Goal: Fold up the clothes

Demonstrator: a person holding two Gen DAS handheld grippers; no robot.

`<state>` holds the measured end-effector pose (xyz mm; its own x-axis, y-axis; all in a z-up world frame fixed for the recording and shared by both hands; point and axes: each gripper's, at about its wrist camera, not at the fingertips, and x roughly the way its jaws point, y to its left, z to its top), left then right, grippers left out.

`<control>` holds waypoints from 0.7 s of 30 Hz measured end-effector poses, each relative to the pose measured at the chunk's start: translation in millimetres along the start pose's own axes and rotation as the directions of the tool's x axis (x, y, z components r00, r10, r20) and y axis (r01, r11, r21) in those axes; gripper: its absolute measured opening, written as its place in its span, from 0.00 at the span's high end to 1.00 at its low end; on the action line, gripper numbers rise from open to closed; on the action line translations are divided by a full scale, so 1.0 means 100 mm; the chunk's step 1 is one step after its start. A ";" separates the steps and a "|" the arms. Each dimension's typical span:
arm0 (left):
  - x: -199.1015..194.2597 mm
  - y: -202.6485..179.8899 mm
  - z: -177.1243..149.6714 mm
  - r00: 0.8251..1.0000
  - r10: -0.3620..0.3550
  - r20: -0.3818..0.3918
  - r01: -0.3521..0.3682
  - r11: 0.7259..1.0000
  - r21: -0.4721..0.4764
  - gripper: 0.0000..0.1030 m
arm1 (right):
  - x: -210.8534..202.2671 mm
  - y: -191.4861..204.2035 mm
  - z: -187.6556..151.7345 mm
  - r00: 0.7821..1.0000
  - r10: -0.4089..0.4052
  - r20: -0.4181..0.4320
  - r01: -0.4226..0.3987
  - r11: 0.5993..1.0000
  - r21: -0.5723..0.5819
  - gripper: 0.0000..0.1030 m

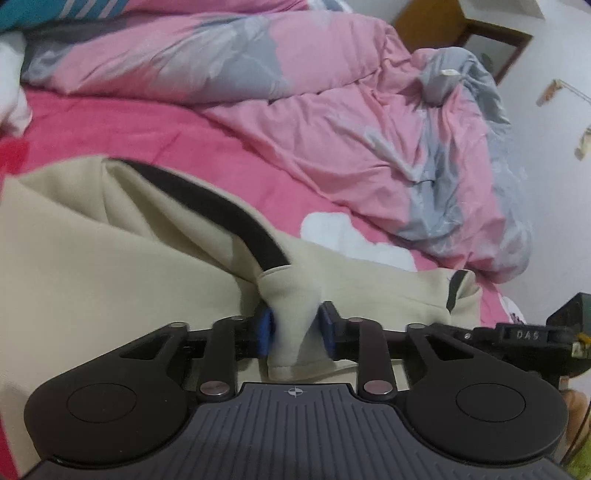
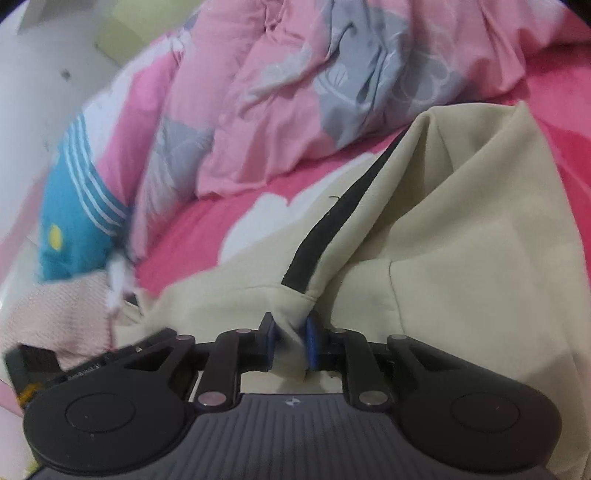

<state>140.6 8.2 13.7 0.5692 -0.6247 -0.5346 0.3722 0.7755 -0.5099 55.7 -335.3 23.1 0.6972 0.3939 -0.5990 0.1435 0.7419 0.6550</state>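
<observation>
A beige garment with a black stripe lies on the pink bed. In the left wrist view my left gripper is shut on a bunched hem of it, and the blue pads press the cloth from both sides. The right wrist view shows the same beige garment and its black stripe. There my right gripper is shut on another fold of the hem, with cloth pinched between its blue pads. From both grips the fabric rises in taut ridges.
A crumpled pink and grey duvet fills the far side of the bed. A blue striped cloth and a pale pink knit lie at the left. A wooden cabinet stands by the white wall.
</observation>
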 end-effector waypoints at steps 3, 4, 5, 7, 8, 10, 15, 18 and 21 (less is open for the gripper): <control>-0.28 -0.07 -0.02 0.995 0.026 0.093 -0.034 0.995 0.094 0.58 | -0.29 0.16 0.01 0.994 -0.085 0.065 0.091 0.991 -0.094 0.71; -0.39 -0.12 -0.02 0.990 0.034 0.140 -0.053 0.989 0.137 0.58 | -0.38 0.26 -0.01 0.986 -0.127 0.110 0.144 0.976 -0.165 0.71; -0.47 -0.17 -0.03 0.982 0.039 0.186 -0.072 0.982 0.177 0.58 | -0.44 0.39 -0.03 0.978 -0.144 0.153 0.178 0.955 -0.238 0.72; -0.51 -0.32 -0.02 0.971 0.026 0.238 -0.088 0.963 0.255 0.59 | -0.47 0.68 -0.10 0.964 -0.142 0.225 0.221 0.899 -0.379 0.73; -0.49 -0.40 -0.01 0.970 0.016 0.241 -0.089 0.951 0.296 0.59 | -0.43 0.82 -0.14 0.960 -0.127 0.249 0.230 0.865 -0.446 0.73; -0.33 -0.54 -0.05 0.982 0.017 0.187 -0.086 0.925 0.371 0.58 | -0.28 0.99 -0.24 0.964 -0.083 0.252 0.213 0.807 -0.551 0.73; 0.17 -0.48 -0.28 0.991 0.129 0.037 -0.133 0.901 0.413 0.58 | 0.35 0.70 -0.52 0.955 -0.202 0.216 0.295 0.688 -0.663 0.73; 0.15 -0.47 -0.26 0.992 0.119 0.038 -0.124 0.906 0.404 0.58 | 0.26 0.81 -0.45 0.952 -0.217 0.214 0.305 0.692 -0.655 0.73; 0.19 -0.45 -0.25 0.994 0.108 0.033 -0.112 0.914 0.389 0.58 | 0.19 0.92 -0.37 0.942 -0.191 0.277 0.330 0.686 -0.649 0.72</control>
<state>116.5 -40.4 9.9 0.6301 -0.5341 -0.5636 0.5616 0.8147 -0.1443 56.1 -239.4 54.6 0.8238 0.0788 -0.5614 -0.1273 0.9907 -0.0476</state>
